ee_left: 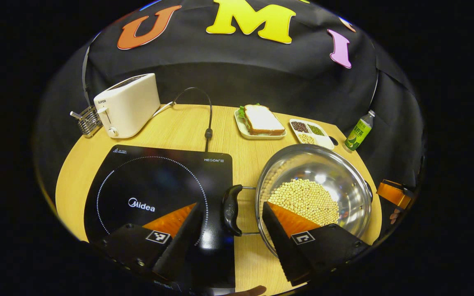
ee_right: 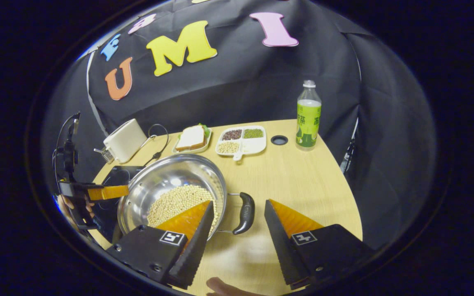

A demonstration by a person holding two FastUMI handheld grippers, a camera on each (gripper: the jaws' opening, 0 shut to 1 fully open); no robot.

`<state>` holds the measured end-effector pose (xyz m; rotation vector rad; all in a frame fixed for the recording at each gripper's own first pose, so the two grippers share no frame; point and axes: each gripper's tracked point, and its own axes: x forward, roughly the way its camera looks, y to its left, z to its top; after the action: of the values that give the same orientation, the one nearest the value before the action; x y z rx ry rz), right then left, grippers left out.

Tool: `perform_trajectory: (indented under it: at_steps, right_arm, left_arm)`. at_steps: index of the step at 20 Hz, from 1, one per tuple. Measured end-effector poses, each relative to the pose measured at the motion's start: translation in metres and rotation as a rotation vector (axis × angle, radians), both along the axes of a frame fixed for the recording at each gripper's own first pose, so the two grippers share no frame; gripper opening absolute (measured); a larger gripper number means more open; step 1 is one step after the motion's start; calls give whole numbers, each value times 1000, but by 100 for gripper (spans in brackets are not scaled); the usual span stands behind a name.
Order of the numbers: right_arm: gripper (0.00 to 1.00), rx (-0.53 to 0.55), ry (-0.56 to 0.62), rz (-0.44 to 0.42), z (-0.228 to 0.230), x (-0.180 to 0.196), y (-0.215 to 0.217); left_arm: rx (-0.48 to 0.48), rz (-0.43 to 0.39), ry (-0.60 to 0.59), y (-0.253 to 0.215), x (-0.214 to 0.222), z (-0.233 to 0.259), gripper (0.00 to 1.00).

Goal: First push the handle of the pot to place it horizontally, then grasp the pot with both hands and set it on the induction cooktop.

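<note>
A steel pot [ee_left: 346, 172] [ee_right: 154, 181] with soybeans in it stands on the wooden table, right of the black induction cooktop [ee_left: 146, 181]. It has a black side handle on each side. My left gripper [ee_left: 232, 211] is open, its fingers spread either side of the pot's left handle [ee_left: 231, 209], which lies out flat over the cooktop's edge. My right gripper [ee_right: 239, 211] is open too, straddling the pot's right handle [ee_right: 245, 213]. The left gripper [ee_right: 97, 192] and the hand holding it appear beyond the pot in the right gripper view.
A white toaster [ee_left: 128, 105] with a wire rack [ee_left: 85, 120] stands at the back left, its cable [ee_left: 204, 111] trailing to the cooktop. A sandwich on a plate [ee_left: 261, 121], a divided dish of beans [ee_left: 311, 132] and a green bottle [ee_left: 359, 131] line the back. A table hole [ee_right: 279, 140] lies near the bottle.
</note>
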<state>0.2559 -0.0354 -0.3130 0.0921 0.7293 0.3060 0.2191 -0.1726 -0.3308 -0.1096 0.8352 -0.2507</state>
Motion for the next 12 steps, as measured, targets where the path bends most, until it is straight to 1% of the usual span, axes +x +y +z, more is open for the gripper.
perform_trajectory:
  at_steps: [2,3,4,5,6,7,8,9,10,11,12]
  right_arm:
    - [80,1,30,26,-9,2,4]
    - [80,-5,44,28,-14,2,4]
    - [80,-14,56,26,-18,4,2]
    - [76,-18,70,28,-23,6,3]
    - [77,-9,89,37,-26,6,6]
    - [77,-6,112,46,-29,4,9]
    - [69,-11,136,49,-32,4,10]
    - [76,-16,146,58,-34,3,13]
    - [74,-26,152,50,-35,6,10]
    - [67,-25,161,43,-35,5,10]
    - [70,-22,171,37,-36,5,9]
  left_arm:
    - [13,-18,17,-2,-2,-4,85]
    - [16,-26,28,-2,-3,-7,86]
    - [17,-28,43,-3,-4,-10,79]
    - [19,-29,52,-5,-4,-10,78]
    - [24,-36,60,-6,-3,-10,73]
    - [29,-44,67,-10,-3,-11,73]
    - [40,-50,76,-8,-1,-13,65]
    - [49,-45,89,-8,-1,-12,74]
    - [53,-44,102,-8,-2,-13,73]
    - [55,-47,108,-8,-2,-12,62]
    - [55,-52,106,-8,-1,-12,61]
